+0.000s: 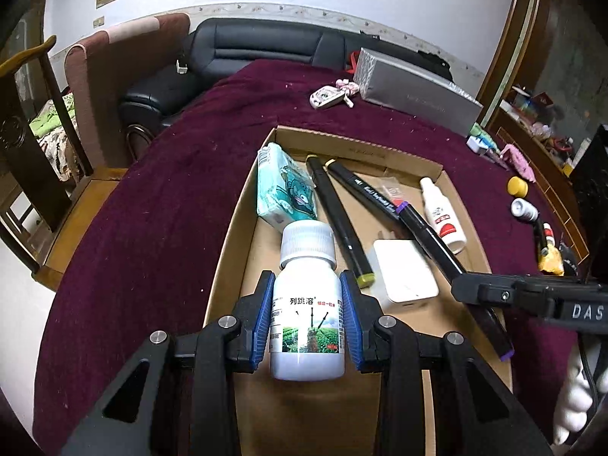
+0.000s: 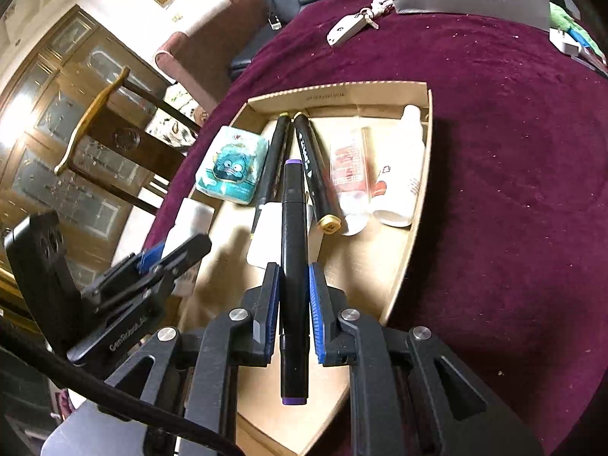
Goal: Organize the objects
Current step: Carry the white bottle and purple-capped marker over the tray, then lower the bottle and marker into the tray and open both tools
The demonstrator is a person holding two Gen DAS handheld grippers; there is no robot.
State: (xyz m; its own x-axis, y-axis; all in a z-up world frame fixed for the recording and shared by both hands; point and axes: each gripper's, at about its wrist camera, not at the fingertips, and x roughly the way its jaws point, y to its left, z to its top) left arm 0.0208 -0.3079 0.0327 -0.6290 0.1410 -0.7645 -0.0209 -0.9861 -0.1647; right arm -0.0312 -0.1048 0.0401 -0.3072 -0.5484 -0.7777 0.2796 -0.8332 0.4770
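- Nearest us, our left gripper [image 1: 307, 306] is clamped on the white plastic bottle with a ribbed white cap and a printed landscape label [image 1: 306, 304]. The blue pads press its smooth sides, so a loose squeeze could let it slide out and drop into the shallow brown cardboard tray [image 1: 243, 220] beneath it.
- Our right gripper [image 2: 292, 300] is closed on the black marker with purple ends [image 2: 293, 250], which sticks out long toward 12 o'clock. We judge that its far tip could knock the flat white square adapter [image 1: 404, 271] under it if we lower carelessly.
- Both tools crowd the tray's near end; the right one enters the left view at 3 o'clock, so they could collide.
- Farther in, toward 12 o'clock, lie two black markers with yellow ends [image 1: 334, 205], a teal tissue pack [image 1: 283, 186] at 11 o'clock and a small white bottle with a red label [image 1: 442, 214] at 1 o'clock. Free floor is scarce, so a dropped item may roll onto these.
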